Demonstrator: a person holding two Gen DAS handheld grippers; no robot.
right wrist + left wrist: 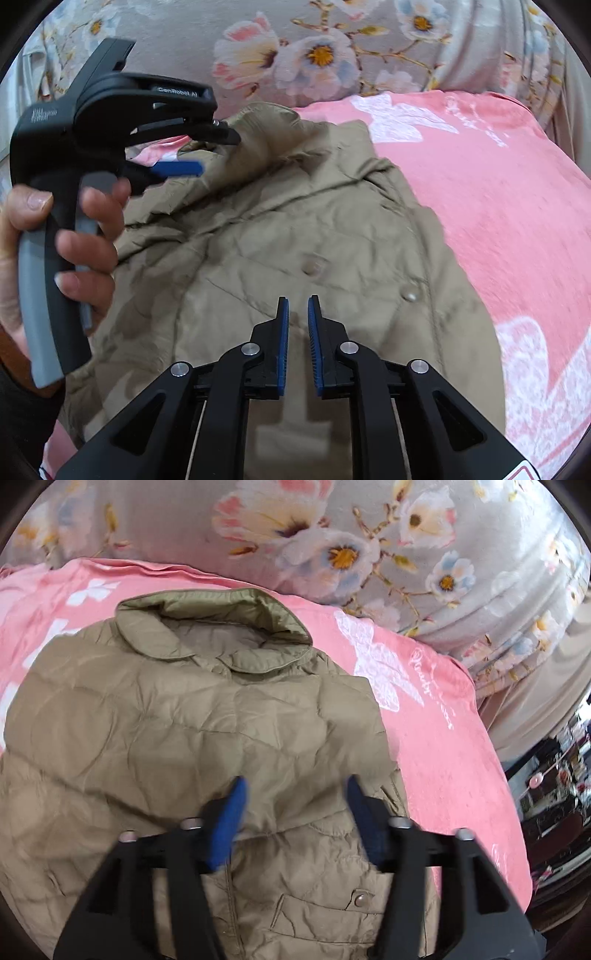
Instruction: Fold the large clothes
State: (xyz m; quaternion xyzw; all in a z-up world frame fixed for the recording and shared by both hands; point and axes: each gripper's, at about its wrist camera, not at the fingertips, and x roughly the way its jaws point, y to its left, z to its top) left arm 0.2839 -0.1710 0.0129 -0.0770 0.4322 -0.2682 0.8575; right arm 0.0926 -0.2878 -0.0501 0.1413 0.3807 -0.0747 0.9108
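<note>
Lying on the pink flowered blanket [443, 738] was a khaki quilted jacket [184, 720], collar up. The left gripper [293, 797] stood spread above it, pinching nothing. The right gripper [298, 317] was slightly parted, empty.

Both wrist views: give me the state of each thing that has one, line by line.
Jacket: lying flat on the pink blanket, collar up, partly folded.
Pocket snap: fastened.
Left gripper: open, empty, above the jacket.
Right gripper: narrowly open, empty.

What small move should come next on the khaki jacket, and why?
Probably bring both grippers down to the jacket's near hem and pinch it: the left gripper and right gripper are open and empty above it, and it lies flat, collar away.
</note>
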